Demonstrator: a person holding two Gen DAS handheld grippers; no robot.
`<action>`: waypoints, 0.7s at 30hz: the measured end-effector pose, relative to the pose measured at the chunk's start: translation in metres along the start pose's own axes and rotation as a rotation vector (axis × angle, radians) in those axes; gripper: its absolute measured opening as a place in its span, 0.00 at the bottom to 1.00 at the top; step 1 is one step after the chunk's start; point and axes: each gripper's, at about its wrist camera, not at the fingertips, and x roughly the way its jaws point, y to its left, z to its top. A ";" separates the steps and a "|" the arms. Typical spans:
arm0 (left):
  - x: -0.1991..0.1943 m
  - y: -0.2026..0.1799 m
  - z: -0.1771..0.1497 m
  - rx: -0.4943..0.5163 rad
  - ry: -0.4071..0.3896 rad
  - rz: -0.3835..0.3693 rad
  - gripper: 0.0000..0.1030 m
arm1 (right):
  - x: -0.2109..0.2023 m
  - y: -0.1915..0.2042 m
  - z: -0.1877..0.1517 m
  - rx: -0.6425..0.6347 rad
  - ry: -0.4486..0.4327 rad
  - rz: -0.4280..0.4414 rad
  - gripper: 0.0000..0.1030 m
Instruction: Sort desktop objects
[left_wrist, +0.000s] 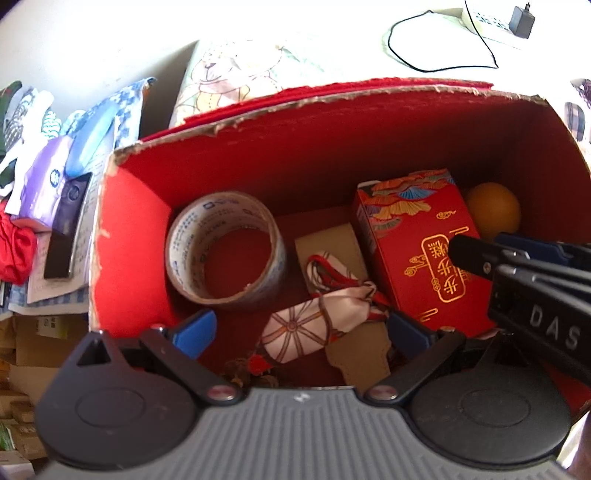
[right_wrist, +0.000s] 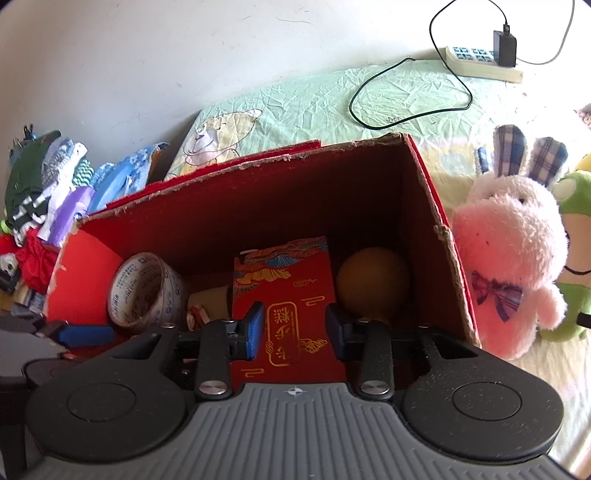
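Pale green crumpled bedsheet (right_wrist: 388, 96) with a bear print against a white wall; white power strip (right_wrist: 480, 61) with a black charger at the back. Open red cardboard box (right_wrist: 280, 195) with torn edges sits on the sheet. Inside the box: roll of clear packing tape (left_wrist: 225, 254) at left, red gift carton with gold print (left_wrist: 424, 251) centre-right, orange ball (right_wrist: 371, 288) at its right, half hidden in the corner, patterned silk pouch (left_wrist: 317, 325) in front. Left gripper (left_wrist: 299, 332) wide open over the pouch, gripping nothing. Right gripper (right_wrist: 295, 328) parted above the carton, empty. Pink plush rabbit (right_wrist: 509, 266) right of the box; clutter at left blurred.
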 end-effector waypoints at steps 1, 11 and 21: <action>0.000 0.001 0.001 -0.002 0.002 -0.003 0.97 | 0.001 -0.002 0.001 0.013 -0.001 0.014 0.37; 0.001 0.006 0.004 -0.011 -0.031 0.044 0.97 | 0.013 0.002 0.004 0.006 0.032 -0.013 0.35; 0.006 0.002 0.005 0.008 -0.070 0.078 0.99 | 0.012 0.000 0.004 0.016 0.023 0.008 0.32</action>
